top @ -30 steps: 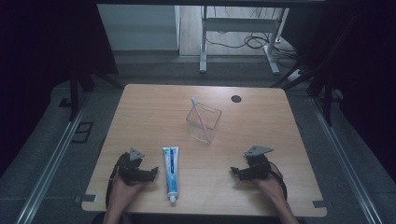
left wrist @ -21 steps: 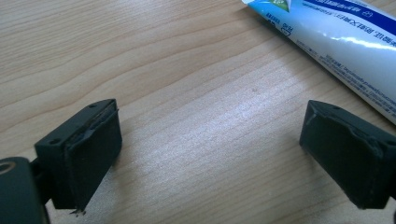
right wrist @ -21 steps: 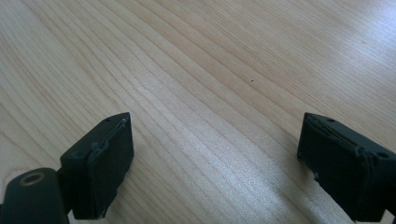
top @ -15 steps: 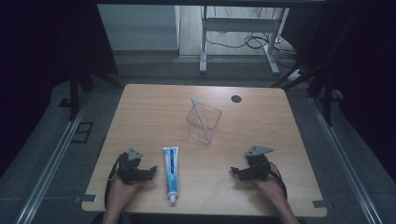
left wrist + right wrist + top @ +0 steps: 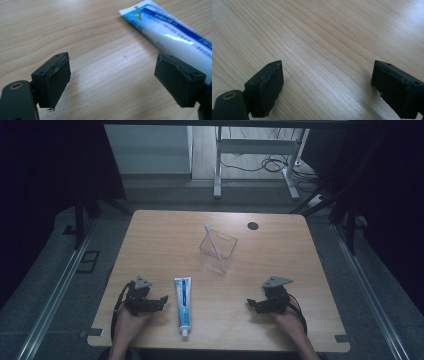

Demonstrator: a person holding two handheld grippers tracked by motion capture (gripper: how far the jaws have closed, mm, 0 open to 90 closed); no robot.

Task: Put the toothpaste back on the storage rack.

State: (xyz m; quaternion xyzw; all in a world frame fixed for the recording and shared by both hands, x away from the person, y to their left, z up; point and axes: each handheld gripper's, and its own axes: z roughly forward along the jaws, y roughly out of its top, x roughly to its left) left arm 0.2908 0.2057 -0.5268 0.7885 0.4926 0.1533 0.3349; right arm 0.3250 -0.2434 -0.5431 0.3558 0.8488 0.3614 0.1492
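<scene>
the left gripper (image 5: pixel 161 301) rests low on the table (image 5: pixel 165 235), its jaws apart with nothing between them, though they have just been closing a little. just right of it lies the toothpaste (image 5: pixel 183 305), flat, cap toward the near edge. farther back stands a clear box (image 5: pixel 218 252) holding a toothbrush (image 5: pixel 213 240). the right gripper (image 5: pixel 251 304) sits with jaws wide apart over bare wood.

Toothpaste tube (image 5: pixel 183 306): white with blue stripe and print, lying flat on wooden table (image 5: pixel 165 240), near front edge. Cap end toward person, flat crimped end (image 5: pixel 136 11) pointing toward far side. Untouched.
</scene>
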